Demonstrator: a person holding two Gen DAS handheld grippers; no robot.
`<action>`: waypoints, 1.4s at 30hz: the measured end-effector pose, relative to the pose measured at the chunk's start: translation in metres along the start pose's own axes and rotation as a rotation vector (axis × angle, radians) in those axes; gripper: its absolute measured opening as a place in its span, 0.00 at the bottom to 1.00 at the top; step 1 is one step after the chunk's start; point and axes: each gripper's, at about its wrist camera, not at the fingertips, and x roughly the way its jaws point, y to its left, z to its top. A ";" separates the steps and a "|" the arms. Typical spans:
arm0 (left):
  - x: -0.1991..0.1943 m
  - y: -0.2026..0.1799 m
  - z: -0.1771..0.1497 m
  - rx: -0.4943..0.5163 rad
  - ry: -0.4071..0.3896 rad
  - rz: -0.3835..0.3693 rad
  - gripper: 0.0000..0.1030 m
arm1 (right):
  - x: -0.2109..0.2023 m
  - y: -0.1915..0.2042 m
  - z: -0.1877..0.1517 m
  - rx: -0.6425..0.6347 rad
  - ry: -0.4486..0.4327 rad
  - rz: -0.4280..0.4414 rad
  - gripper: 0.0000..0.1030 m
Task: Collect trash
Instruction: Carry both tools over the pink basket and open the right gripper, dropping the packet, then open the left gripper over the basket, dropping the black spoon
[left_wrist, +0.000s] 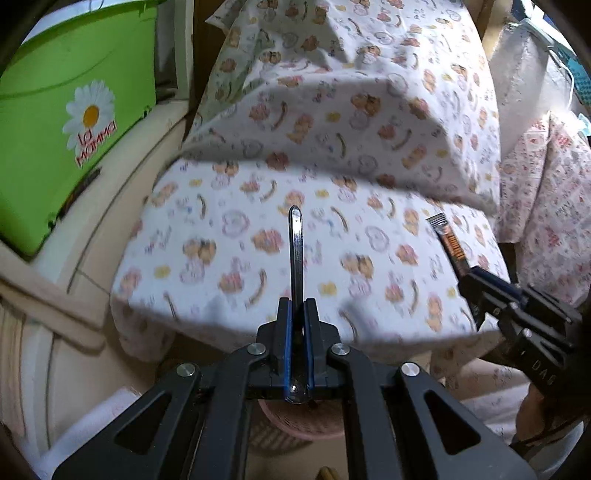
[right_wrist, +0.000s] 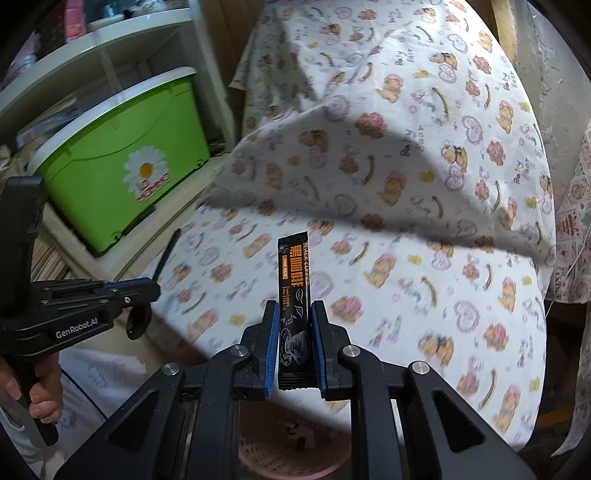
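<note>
My left gripper (left_wrist: 297, 306) is shut on a metal spoon (left_wrist: 296, 251), whose handle sticks out forward past the pads over the printed cloth. My right gripper (right_wrist: 293, 310) is shut on a black coffee sachet (right_wrist: 293, 291) with orange lettering, held upright between the blue pads. In the left wrist view the right gripper (left_wrist: 476, 277) shows at the right edge with the sachet (left_wrist: 445, 236). The right wrist view catches the left gripper (right_wrist: 147, 290) at the left, with a hand (right_wrist: 40, 402) on its grip. A pink basket (left_wrist: 295, 424) (right_wrist: 291, 458) lies below both grippers.
A white cloth with a bear print (left_wrist: 332, 166) (right_wrist: 406, 184) covers a stepped surface ahead. A green storage box with a daisy sticker (left_wrist: 66, 129) (right_wrist: 122, 166) stands at the left in a white shelf (right_wrist: 110, 40). Another patterned cloth (left_wrist: 546, 206) hangs at the right.
</note>
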 end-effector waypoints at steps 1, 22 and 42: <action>-0.001 0.000 -0.005 0.001 0.004 -0.005 0.05 | -0.002 0.002 -0.004 -0.001 0.002 0.004 0.17; 0.039 -0.018 -0.064 0.069 0.205 -0.094 0.05 | 0.024 0.033 -0.070 -0.115 0.225 0.046 0.18; 0.132 -0.007 -0.105 0.007 0.486 -0.044 0.05 | 0.105 0.015 -0.114 -0.049 0.500 -0.042 0.18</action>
